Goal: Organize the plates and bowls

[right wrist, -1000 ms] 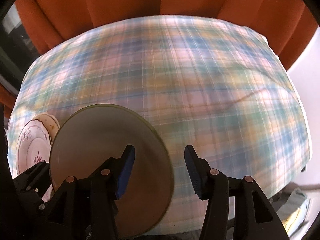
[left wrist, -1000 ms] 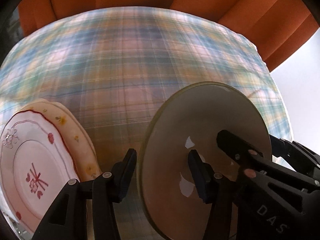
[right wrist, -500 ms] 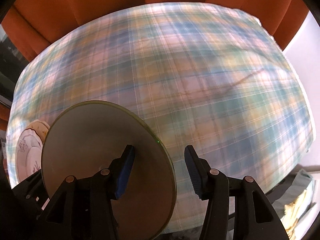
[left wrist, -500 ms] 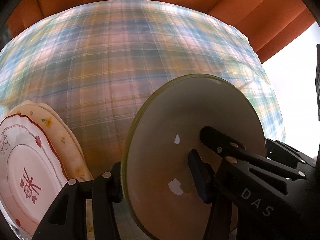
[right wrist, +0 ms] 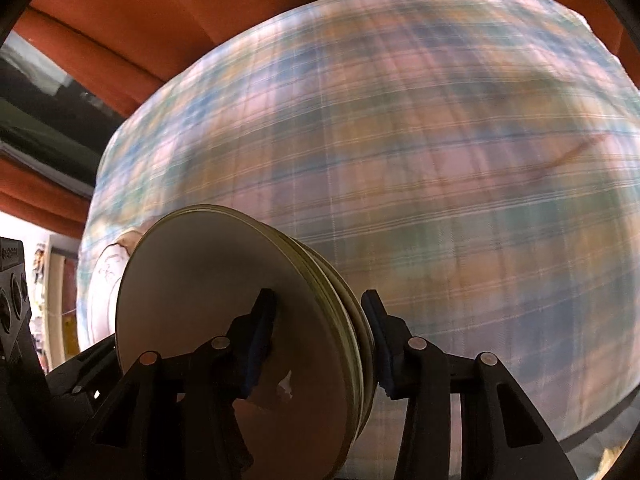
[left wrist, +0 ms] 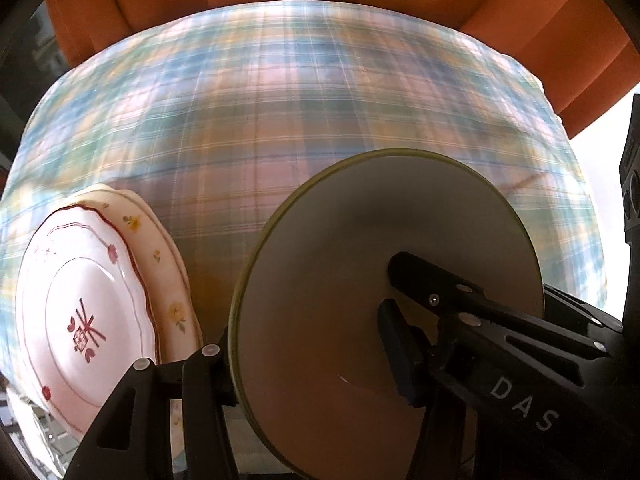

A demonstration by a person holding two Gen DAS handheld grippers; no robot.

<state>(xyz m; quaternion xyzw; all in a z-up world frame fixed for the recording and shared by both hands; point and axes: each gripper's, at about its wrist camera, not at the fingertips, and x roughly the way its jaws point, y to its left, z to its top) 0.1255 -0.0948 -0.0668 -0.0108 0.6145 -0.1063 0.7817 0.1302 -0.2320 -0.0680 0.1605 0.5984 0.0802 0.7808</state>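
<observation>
Right tongs (right wrist: pixel 316 308): closing astride green-rimmed plates (right wrist: pixel 208 280), one jaw at 9 o'clock, one at 3; pad contact not determinable. Left tongs (left wrist: pixel 308 332): astride the same rim, grip state not determinable. Plates on edge, dead ahead at 12 o'clock, disc plane running 6 to 12; both hands equally near. Right view only: several plates stacked. Left view only: flowered plates (left wrist: pixel 80 300) upright at 9 o'clock, above checked cloth (left wrist: pixel 320 100).

Bright daylight from the right; blurred tablecloth (left wrist: pixel 320 120), fisheye-bowed edges.
</observation>
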